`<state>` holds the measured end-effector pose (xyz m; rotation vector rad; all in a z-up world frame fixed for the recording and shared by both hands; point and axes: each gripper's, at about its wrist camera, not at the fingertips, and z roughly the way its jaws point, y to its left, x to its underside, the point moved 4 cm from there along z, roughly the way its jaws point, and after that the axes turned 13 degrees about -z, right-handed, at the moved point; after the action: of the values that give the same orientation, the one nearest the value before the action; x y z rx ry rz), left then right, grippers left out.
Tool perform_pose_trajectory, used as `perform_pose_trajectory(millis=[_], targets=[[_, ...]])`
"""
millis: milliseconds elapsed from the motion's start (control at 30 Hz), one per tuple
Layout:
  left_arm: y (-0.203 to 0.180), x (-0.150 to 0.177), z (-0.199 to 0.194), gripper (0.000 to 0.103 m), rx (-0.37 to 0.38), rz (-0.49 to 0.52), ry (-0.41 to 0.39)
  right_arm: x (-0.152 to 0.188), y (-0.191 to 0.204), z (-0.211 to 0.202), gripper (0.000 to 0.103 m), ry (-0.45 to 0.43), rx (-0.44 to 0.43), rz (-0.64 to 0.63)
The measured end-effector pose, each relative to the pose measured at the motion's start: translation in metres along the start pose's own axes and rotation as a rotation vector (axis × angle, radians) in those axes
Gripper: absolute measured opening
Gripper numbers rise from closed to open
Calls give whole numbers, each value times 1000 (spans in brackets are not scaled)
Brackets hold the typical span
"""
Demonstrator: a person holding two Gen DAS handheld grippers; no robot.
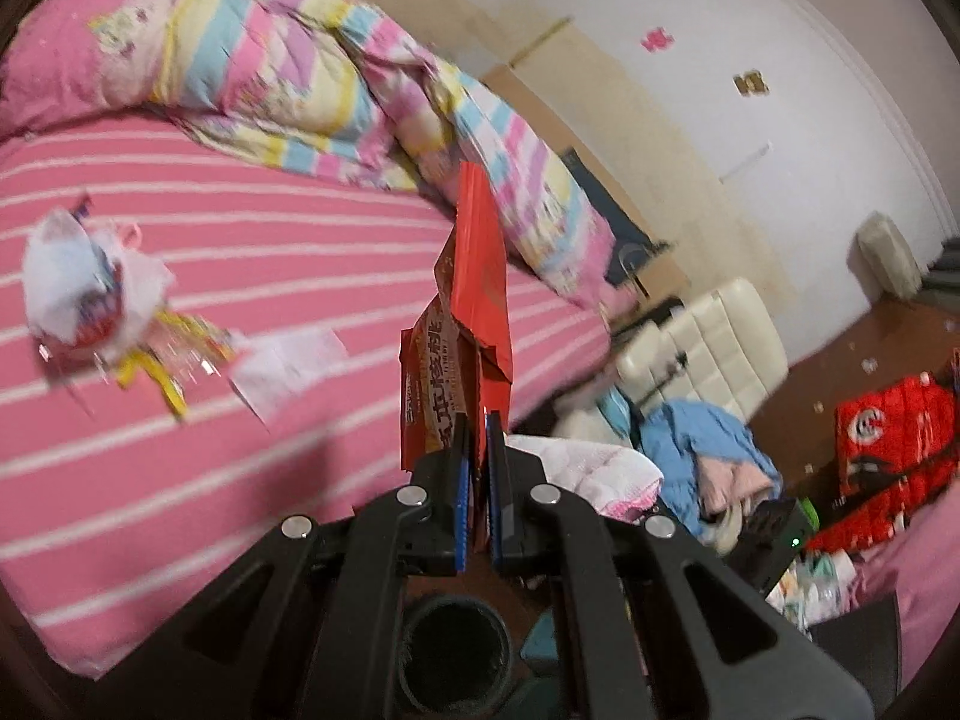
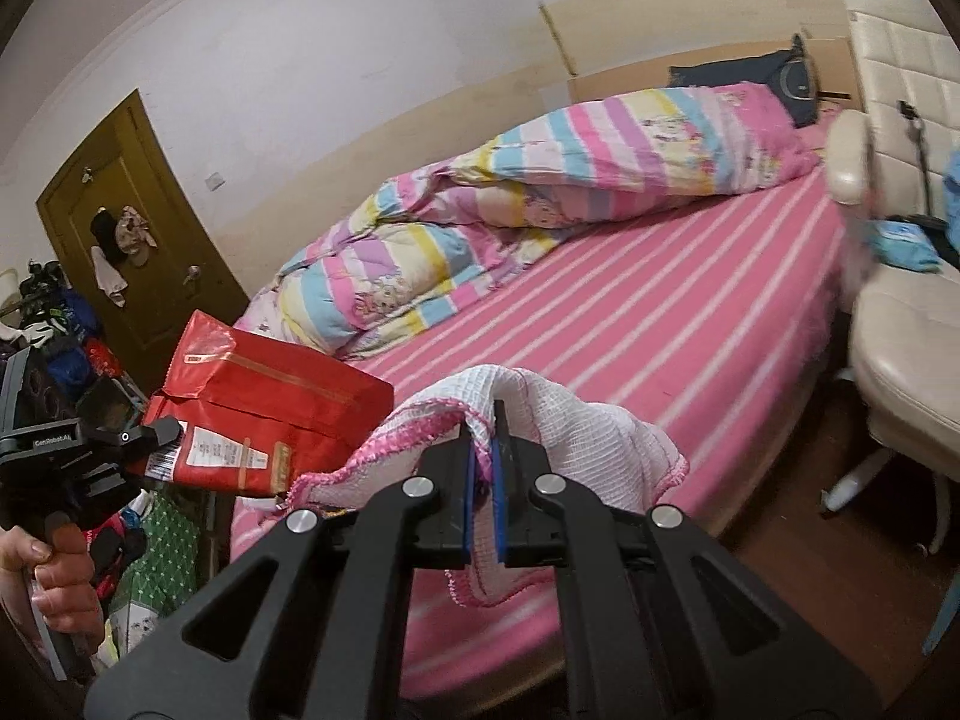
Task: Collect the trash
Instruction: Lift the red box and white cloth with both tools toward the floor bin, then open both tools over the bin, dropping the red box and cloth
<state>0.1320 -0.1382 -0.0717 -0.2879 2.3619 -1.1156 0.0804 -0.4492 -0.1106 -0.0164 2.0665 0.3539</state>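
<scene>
My left gripper [image 1: 478, 420] is shut on a red snack bag [image 1: 474, 300] and holds it in the air over the edge of the pink striped bed [image 1: 210, 462]. The bag also shows in the right wrist view [image 2: 264, 414], with the left gripper [image 2: 165, 429] at its lower left. My right gripper [image 2: 486, 420] is shut on a white cloth with pink trim [image 2: 540, 426], held above the bed's near edge. More trash lies on the bed at the left: a crumpled white wrapper [image 1: 84, 288], yellow wrappers [image 1: 174, 360] and a white paper [image 1: 282, 366].
A striped quilt [image 2: 540, 180] is piled along the far side of the bed. A cream chair [image 2: 900, 300] stands to the right of the bed, with blue clothes [image 1: 702, 438] near it. A red pack [image 1: 894, 438] lies on the wooden floor. A brown door [image 2: 132, 228] is at the left.
</scene>
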Motion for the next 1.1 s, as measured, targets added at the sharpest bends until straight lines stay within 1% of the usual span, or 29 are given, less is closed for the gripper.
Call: perform_pose_trajectory(millis=[167, 200, 267, 367, 467, 567, 733, 967, 1100], targets=[[-14, 50, 28, 5, 23, 27, 97, 32, -29, -39, 5, 22, 60, 19], [-17, 59, 34, 5, 24, 32, 115, 43, -38, -50, 5, 30, 80, 28], [-23, 83, 51, 5, 26, 47, 171, 58, -49, -62, 5, 44, 107, 40], [-30, 118, 73, 5, 26, 83, 245, 87, -72, -82, 5, 80, 155, 66], [-30, 144, 94, 5, 15, 114, 306, 123, -96, -94, 5, 135, 204, 100], [-24, 172, 118, 5, 0, 129, 382, 149, -109, -99, 5, 175, 229, 128], [-9, 219, 159, 5, -39, 170, 513, 203, -132, -102, 5, 259, 266, 183], [14, 273, 211, 5, -100, 205, 662, 266, -155, -89, 5, 374, 272, 247], [29, 300, 238, 5, -145, 202, 736, 292, -169, -78, 5, 421, 266, 288]])
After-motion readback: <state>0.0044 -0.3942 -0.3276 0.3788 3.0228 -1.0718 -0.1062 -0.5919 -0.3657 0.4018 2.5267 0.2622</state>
